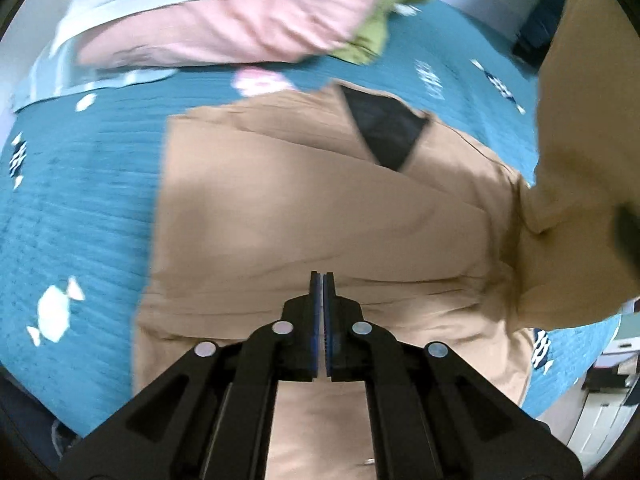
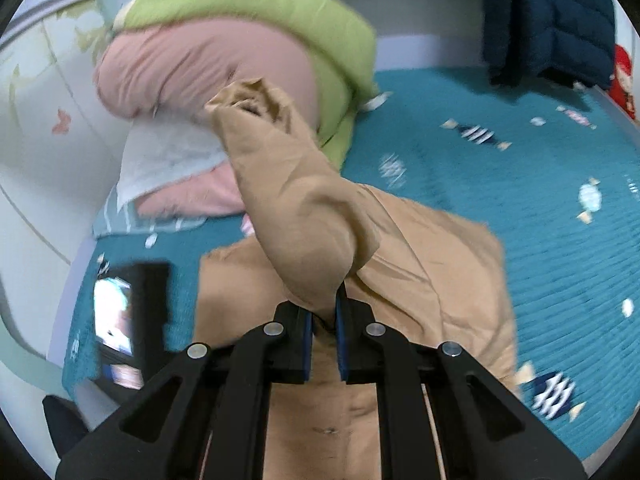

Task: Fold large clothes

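A tan jacket (image 1: 320,208) with a dark lining at the collar lies spread on the teal bedspread (image 1: 80,208). My left gripper (image 1: 322,280) hangs above its middle, shut, with nothing between its blue pads. In the right wrist view, my right gripper (image 2: 323,304) is shut on a tan sleeve (image 2: 296,208) of the jacket. The sleeve is lifted off the bed and its cuff points up and away. That raised sleeve shows at the right edge of the left wrist view too, as tan cloth (image 1: 580,120). The body of the jacket (image 2: 440,260) lies under the right gripper.
A pink and green quilt (image 2: 224,60) and a white cloth (image 2: 168,160) are piled at the head of the bed. A dark blue padded jacket (image 2: 548,20) hangs at the far right. A black device with a lit screen (image 2: 120,312) shows at the left.
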The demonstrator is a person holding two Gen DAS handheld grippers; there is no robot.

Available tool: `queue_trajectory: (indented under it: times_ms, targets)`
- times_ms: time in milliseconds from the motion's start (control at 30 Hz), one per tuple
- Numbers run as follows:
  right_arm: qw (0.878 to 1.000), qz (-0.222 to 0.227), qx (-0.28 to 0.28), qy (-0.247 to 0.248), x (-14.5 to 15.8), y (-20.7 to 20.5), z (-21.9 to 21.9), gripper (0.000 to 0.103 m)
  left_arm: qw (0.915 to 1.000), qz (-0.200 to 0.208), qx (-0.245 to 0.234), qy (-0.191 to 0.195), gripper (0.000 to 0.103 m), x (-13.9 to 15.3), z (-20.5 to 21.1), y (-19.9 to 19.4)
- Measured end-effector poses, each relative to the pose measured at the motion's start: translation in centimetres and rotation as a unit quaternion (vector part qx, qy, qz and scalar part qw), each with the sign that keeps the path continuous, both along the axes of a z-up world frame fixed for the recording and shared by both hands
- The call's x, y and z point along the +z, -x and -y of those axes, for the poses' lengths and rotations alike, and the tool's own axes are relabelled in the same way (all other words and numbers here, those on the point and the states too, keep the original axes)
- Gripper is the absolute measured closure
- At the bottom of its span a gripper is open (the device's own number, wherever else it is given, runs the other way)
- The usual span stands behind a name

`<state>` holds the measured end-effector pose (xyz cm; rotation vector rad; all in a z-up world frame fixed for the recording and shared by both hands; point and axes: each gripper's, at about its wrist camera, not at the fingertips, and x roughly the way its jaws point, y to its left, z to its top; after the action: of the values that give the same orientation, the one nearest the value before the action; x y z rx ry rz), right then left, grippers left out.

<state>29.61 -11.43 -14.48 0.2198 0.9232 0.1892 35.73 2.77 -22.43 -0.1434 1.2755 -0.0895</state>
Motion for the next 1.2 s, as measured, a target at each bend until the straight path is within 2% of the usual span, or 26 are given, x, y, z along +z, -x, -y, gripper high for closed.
queue_trajectory:
  times_ms: [167, 267, 433, 467, 533, 567, 600, 667, 700, 800, 867, 933, 1200]
  targets:
    - [0.999, -0.035, 0.017, 0.023, -4.6, -0.5, -3.5, 0.094, 0.9998, 0.000, 0.017, -0.004, 0.101, -0.1, -5.3, 0.4]
    - [0.997, -0.068, 0.024, 0.016, -7.4, -1.2, -4.6, 0.093, 0.9994, -0.016, 0.027, -0.010, 0.101, -1.2, -7.1, 0.4]
    - [0.993, -0.111, 0.048, 0.004, -10.6, -1.8, -5.7, 0.085, 0.9988, -0.035, 0.035, 0.000, 0.100, -3.2, -9.0, 1.0]
    - [0.991, -0.118, 0.055, -0.007, -10.7, -1.9, -5.9, 0.080, 0.9984, -0.042, 0.039, -0.001, 0.100, -3.6, -9.4, 1.1]
    - [0.987, -0.133, 0.074, -0.052, -11.0, -1.8, -5.9, 0.061, 0.9980, -0.046, 0.043, -0.004, 0.100, -4.1, -10.0, 1.3]
    - [0.985, -0.134, 0.075, -0.074, -10.9, -1.6, -5.8, 0.045, 0.9978, -0.047, 0.047, -0.006, 0.100, -4.2, -10.4, 1.4]
    - [0.984, -0.127, 0.072, -0.103, -10.6, -1.3, -5.4, 0.041, 0.9974, -0.048, 0.053, -0.006, 0.100, -4.3, -10.8, 1.6]
    - [0.983, -0.117, 0.069, -0.120, -9.9, -1.0, -5.1, 0.039, 0.9968, -0.053, 0.058, -0.006, 0.089, -4.3, -11.1, 1.6]
    - [0.985, -0.114, 0.064, -0.113, -9.6, -1.0, -4.9, 0.039, 0.9968, -0.053, 0.060, -0.008, 0.083, -4.2, -11.3, 1.7]
    - [0.990, -0.104, 0.049, -0.087, -8.6, -0.6, -3.9, 0.039, 0.9978, -0.038, 0.052, -0.013, 0.082, -3.2, -10.8, 1.8]
    - [0.993, -0.096, 0.026, -0.059, -8.1, -0.4, -2.6, 0.039, 0.9986, -0.029, 0.044, -0.002, 0.082, -2.4, -9.8, 1.6]
    - [0.995, -0.086, 0.012, -0.054, -7.8, -0.4, -1.1, 0.039, 0.9993, -0.021, 0.031, 0.008, 0.082, -1.7, -8.2, 1.3]
    - [0.997, -0.067, -0.039, -0.028, -8.4, -0.6, 5.4, 0.084, 0.9994, 0.004, -0.032, 0.016, 0.082, -0.9, -0.3, 0.6]
